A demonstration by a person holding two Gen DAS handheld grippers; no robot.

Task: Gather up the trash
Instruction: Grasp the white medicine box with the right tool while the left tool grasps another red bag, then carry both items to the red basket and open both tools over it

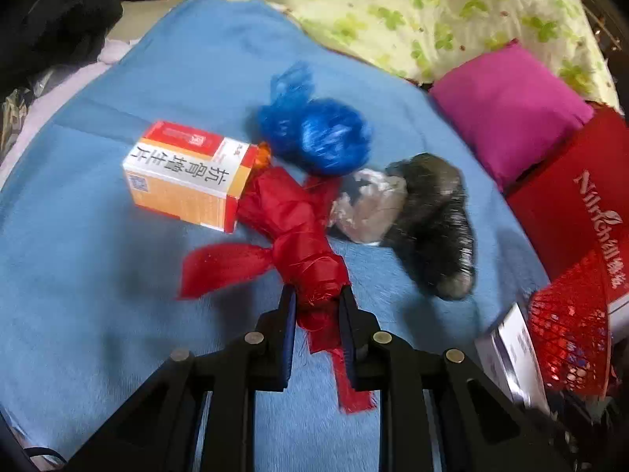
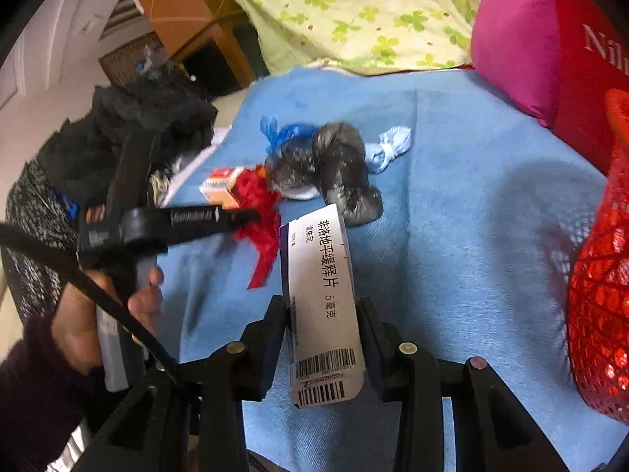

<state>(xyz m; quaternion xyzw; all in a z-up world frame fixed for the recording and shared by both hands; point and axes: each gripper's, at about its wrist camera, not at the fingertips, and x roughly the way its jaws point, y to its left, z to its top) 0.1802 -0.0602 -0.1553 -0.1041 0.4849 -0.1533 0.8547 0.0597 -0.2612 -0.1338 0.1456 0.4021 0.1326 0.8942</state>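
Observation:
On the blue blanket (image 1: 98,275) lies a twisted red plastic wrapper (image 1: 291,220). My left gripper (image 1: 317,303) is shut on its near end. An orange and white medicine box (image 1: 188,177), a blue bag ball (image 1: 314,133) and a black crumpled bag (image 1: 432,216) lie just beyond. In the right wrist view my right gripper (image 2: 323,314) is shut on a white medicine box (image 2: 320,275), held upright above the blanket. The left gripper (image 2: 253,215) shows there from the side, in a person's hand (image 2: 137,299), at the red wrapper (image 2: 261,200). A pale blue knotted bag (image 2: 389,145) lies behind the black bag (image 2: 334,161).
A red mesh bag (image 2: 601,295) hangs at the right edge, close to the right gripper. A magenta pillow (image 1: 507,106) and a red carton (image 1: 582,196) stand at the right. A clover-print quilt (image 1: 393,8) lies at the back, dark clothing (image 2: 129,126) at the left.

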